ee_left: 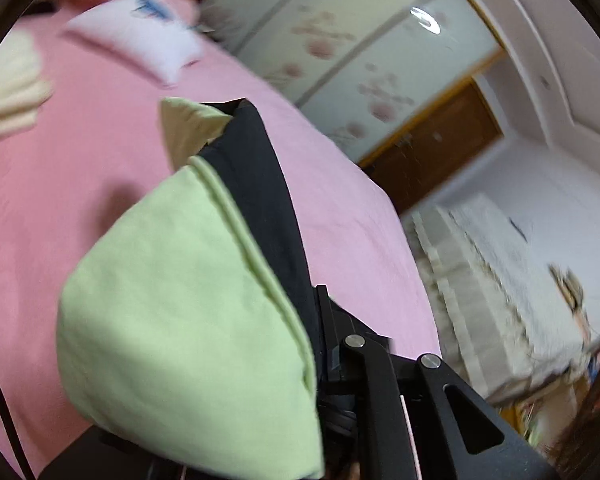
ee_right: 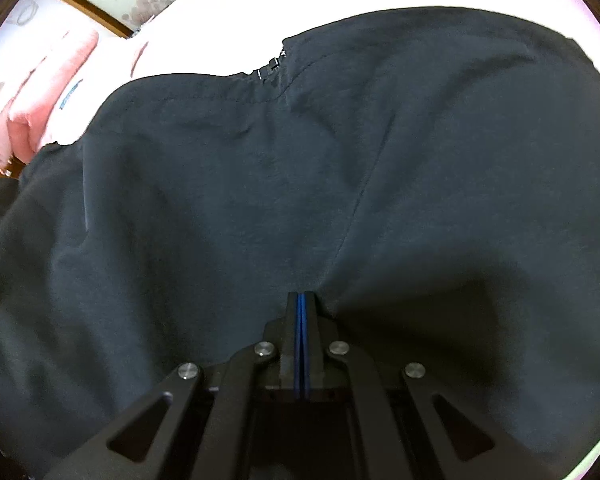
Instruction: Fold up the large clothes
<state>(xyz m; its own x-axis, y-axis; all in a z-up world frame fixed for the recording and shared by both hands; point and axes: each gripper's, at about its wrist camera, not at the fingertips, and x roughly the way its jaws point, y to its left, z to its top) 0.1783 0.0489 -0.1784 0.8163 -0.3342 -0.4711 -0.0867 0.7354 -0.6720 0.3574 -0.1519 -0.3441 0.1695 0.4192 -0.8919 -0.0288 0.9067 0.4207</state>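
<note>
The dark jacket [ee_right: 300, 184] with light-green lining [ee_left: 180, 300] lies spread over the pink bedsheet [ee_left: 80, 168]. At centre frame, the left gripper [ee_left: 324, 340] is clenched on its edge, lifted for folding over. The right gripper [ee_right: 302, 300], lower centre, is clenched empty, pressing the cloth, probably anchoring it.

Blue marks on the white pillow [ee_left: 140, 36] are too blurred to read.

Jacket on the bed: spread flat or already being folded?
Partly lifted: the left gripper holds up a jacket edge showing green lining; the rest lies spread.
</note>
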